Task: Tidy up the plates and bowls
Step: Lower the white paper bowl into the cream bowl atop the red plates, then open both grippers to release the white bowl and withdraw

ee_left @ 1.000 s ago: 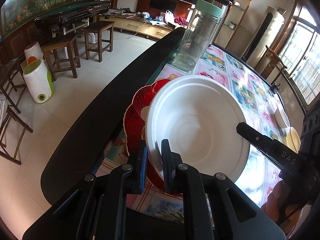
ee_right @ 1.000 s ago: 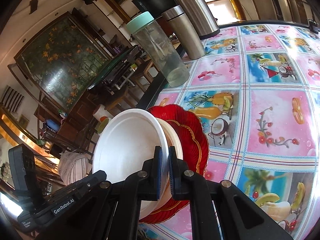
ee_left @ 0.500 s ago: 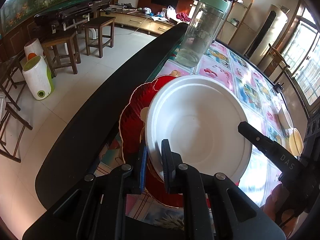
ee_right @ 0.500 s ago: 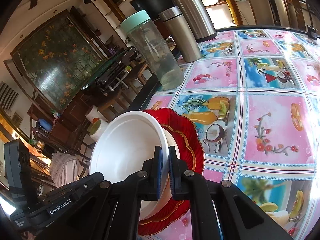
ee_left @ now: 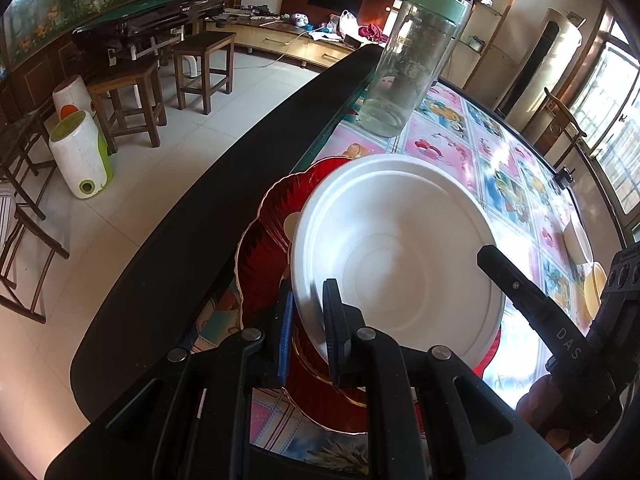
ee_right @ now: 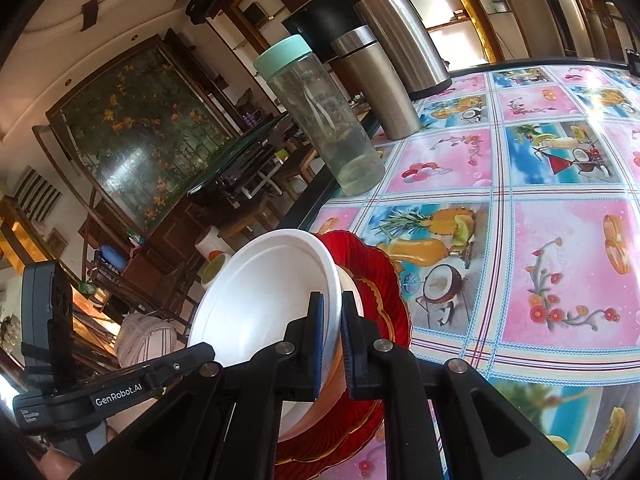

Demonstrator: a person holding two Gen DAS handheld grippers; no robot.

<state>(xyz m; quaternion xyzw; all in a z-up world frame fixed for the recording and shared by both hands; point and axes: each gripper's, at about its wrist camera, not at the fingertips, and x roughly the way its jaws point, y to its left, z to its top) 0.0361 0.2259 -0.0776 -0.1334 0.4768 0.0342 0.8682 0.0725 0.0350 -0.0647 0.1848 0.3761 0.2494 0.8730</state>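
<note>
With both tongs, left and right, clamped on the white bowl's rim above the red plate, we judge stacking underway; next, lower and release.

Right tool grips white bowl

A white bowl is sitting tilted, rim raised at nine o'clock, atop stacked red scalloped plates with gilt edges; a smaller white dish, apparently, is lying between them.
</note>
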